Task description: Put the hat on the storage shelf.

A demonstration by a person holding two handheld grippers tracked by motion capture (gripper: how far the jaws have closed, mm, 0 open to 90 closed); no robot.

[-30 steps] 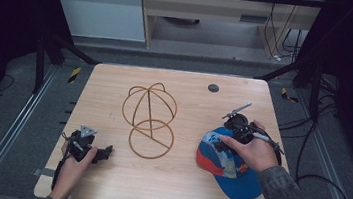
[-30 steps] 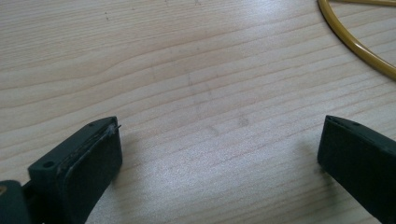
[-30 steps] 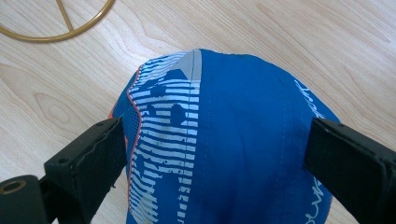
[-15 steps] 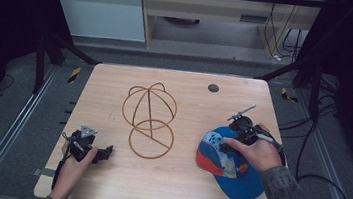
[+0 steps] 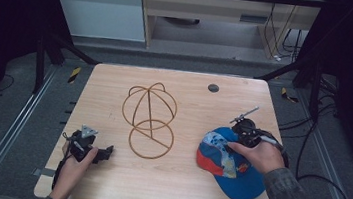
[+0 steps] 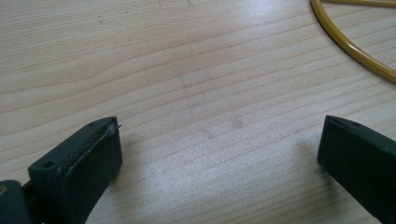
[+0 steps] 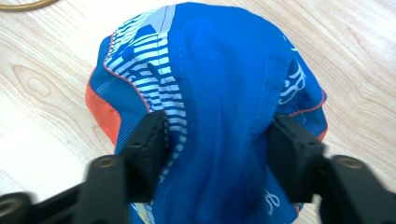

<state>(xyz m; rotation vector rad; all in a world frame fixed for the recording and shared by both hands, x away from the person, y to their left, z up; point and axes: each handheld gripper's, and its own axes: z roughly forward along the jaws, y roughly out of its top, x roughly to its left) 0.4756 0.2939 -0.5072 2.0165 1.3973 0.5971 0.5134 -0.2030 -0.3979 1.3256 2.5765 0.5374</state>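
Cap (image 7: 219,93) at the counter's (image 5: 179,190) right edge, crown bunched between the just-closing right tool (image 7: 217,140), pinched for lifting toward the wire stand (image 5: 149,119); left tool (image 6: 219,154) released, idle, resting clear.

- Cap (image 5: 236,179): blue fabric with an orange side panel and white striped print.
- It lies near the desk's (image 5: 168,194) front right corner, brim toward the front edge.
- Its crown is bunched and pinched.

The pale wooden counter (image 5: 170,184) carries a golden wire frame of hoops (image 5: 148,119) near its middle. A blue, orange and white patterned fabric cap (image 5: 223,160) lies toward its right edge, well apart from the frame. A small dark round disc (image 5: 213,88) sits near the far edge.
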